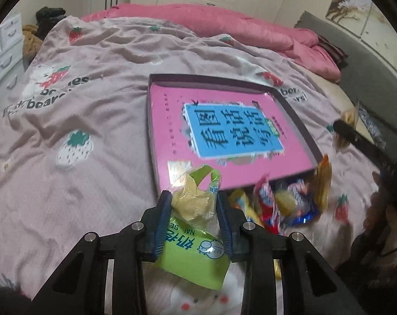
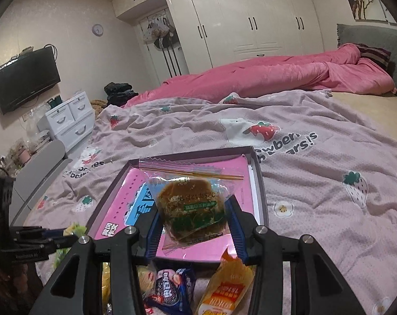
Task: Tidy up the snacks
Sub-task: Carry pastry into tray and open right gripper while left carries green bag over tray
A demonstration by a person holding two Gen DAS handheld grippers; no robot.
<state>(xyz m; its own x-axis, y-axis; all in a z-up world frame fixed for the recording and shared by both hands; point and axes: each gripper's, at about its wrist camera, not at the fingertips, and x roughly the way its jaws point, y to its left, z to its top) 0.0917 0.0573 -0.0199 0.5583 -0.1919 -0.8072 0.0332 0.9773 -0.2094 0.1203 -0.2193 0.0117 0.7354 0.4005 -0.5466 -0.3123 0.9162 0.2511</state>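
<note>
Luckily, each hand-held gripper pinched a snack: left (image 1: 193, 202) the green pack (image 1: 196, 249), right (image 2: 196, 210) the cake pack (image 2: 192, 207). Slippery wrappers might slide out before reaching the box (image 2: 259, 183).

"看图说话写话" on pink book (image 1: 232, 134); "OREO" on blue packet (image 2: 172, 288)

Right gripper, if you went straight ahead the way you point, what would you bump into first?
Probably the pink tray. The right gripper, shut on a clear-wrapped brown cake, points over the tray's pink floor, so the cake would likely touch it first. Depth is hard to judge.
</note>
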